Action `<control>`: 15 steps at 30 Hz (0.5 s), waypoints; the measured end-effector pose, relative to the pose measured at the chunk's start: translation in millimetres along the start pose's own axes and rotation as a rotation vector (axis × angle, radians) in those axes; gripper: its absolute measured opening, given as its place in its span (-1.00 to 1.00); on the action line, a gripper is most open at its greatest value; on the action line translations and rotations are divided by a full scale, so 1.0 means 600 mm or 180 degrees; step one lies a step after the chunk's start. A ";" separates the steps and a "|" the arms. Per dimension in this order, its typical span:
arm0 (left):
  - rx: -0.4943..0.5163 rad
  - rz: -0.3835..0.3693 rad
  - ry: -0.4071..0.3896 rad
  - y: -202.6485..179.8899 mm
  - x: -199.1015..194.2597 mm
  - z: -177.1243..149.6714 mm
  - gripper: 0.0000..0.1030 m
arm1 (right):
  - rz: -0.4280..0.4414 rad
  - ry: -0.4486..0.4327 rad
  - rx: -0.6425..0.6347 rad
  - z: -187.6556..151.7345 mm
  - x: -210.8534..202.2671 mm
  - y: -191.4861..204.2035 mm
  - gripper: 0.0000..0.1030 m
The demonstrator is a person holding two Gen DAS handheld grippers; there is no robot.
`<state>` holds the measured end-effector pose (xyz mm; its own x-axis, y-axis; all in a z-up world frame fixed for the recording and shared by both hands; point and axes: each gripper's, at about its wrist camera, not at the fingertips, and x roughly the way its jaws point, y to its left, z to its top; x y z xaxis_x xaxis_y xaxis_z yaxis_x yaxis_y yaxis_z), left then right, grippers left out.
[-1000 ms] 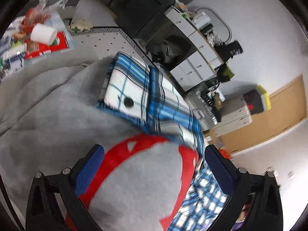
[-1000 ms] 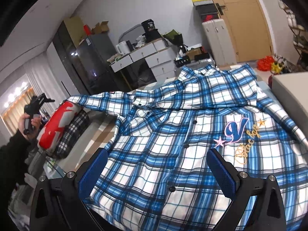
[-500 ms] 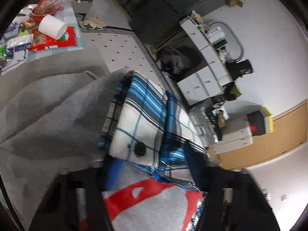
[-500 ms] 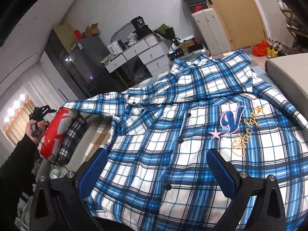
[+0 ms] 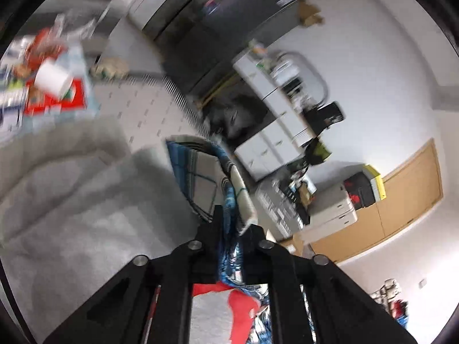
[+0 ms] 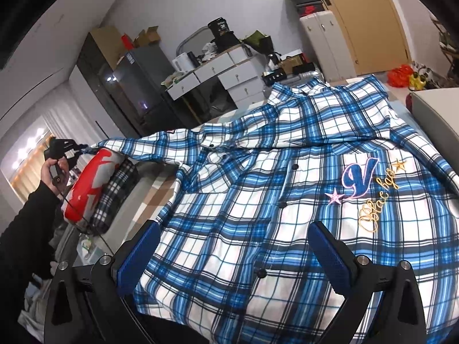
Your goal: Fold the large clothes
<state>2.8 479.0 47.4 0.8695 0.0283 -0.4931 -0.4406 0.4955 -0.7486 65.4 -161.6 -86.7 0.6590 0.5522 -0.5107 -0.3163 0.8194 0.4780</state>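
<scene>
A large blue-and-white plaid shirt (image 6: 287,195) lies spread face up, buttoned, with an embroidered "V" on its chest. One sleeve stretches out to the far left. My left gripper (image 5: 231,229) is shut on the cuff (image 5: 212,183) of that sleeve and holds it up above a red-and-grey cushion (image 5: 212,312). In the right wrist view the left gripper (image 6: 81,146) shows small at the far left, in a hand with a black sleeve. My right gripper (image 6: 232,249) is open and empty, hovering over the shirt's lower front.
A red-and-grey cushion (image 6: 91,183) and a black-and-white checked bundle (image 6: 117,192) lie left of the shirt. A grey blanket (image 5: 71,200) lies below the left gripper. White drawers (image 6: 223,74), a dark fridge (image 6: 134,83) and a wooden door (image 6: 364,17) stand behind.
My left gripper has closed on the sleeve cuff and lifted it; one second ago it was open above the cushion. My right gripper has moved slightly closer over the shirt, still open.
</scene>
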 end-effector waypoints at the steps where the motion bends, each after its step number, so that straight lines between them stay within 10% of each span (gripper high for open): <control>1: -0.0108 -0.0028 0.0082 0.013 0.010 0.002 -0.53 | -0.0003 0.0007 0.0006 -0.001 0.000 0.000 1.00; 4: -0.0495 -0.0141 0.0232 0.051 0.027 -0.005 0.15 | -0.0008 -0.0005 0.0001 -0.001 -0.003 0.000 1.00; 10: -0.0336 -0.0053 0.0187 0.022 0.017 -0.017 0.18 | -0.0016 0.0012 0.0008 0.000 0.000 0.000 1.00; 13: -0.0031 0.0115 0.0024 -0.006 0.006 -0.020 -0.74 | -0.0041 0.0031 -0.0022 -0.001 0.003 0.002 1.00; 15: 0.0088 0.0209 0.0007 -0.015 0.004 -0.018 -0.97 | -0.0039 0.0042 -0.0033 -0.002 0.003 0.003 1.00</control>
<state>6.6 465.2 48.2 0.8385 0.0596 -0.5417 -0.4903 0.5163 -0.7022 65.3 -158.8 -87.7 0.6538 0.5441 -0.5259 -0.3154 0.8277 0.4642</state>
